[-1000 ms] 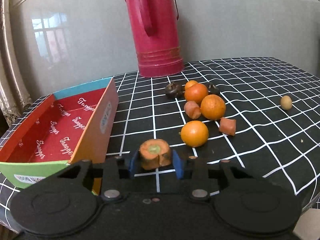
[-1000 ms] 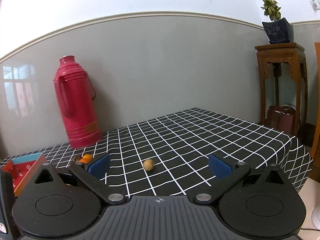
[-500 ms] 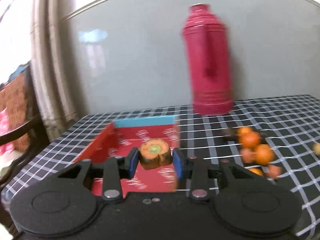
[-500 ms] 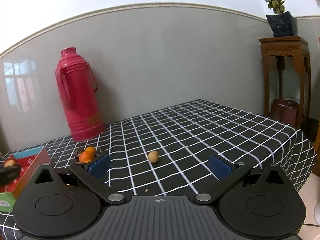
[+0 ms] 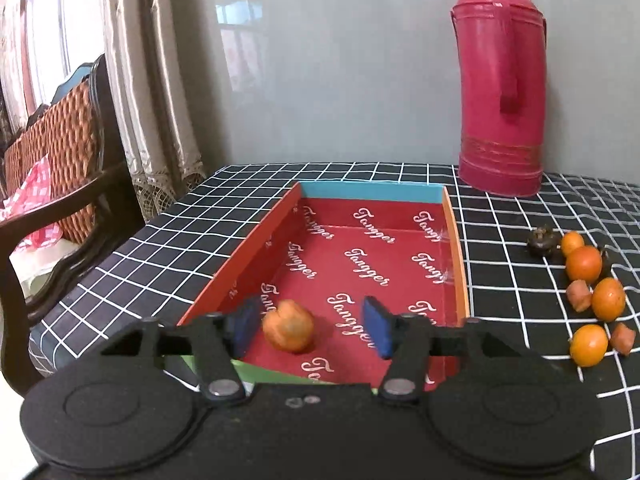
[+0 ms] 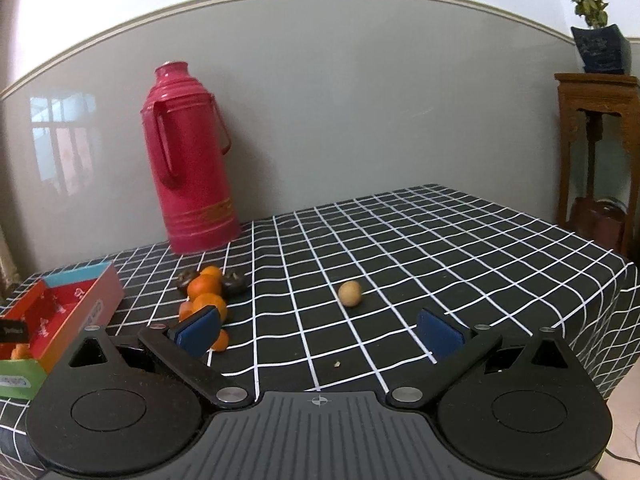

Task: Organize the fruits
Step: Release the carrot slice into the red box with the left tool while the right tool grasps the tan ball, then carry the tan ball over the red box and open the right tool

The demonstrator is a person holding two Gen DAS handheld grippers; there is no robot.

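Carrot chunk (image 5: 288,330) lies in the box (image 5: 456,240) between the open left gripper (image 5: 310,326) jaws, nearer the left one, and may get knocked on withdrawal; the right gripper (image 6: 320,330) is open too.

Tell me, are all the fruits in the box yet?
Not yet. One orange chunk lies in the red box, between the open left gripper pads. The right gripper is open and holds nothing. Left on the tablecloth: the pile of oranges, small orange pieces and dark fruits, plus one tan round fruit lying apart.
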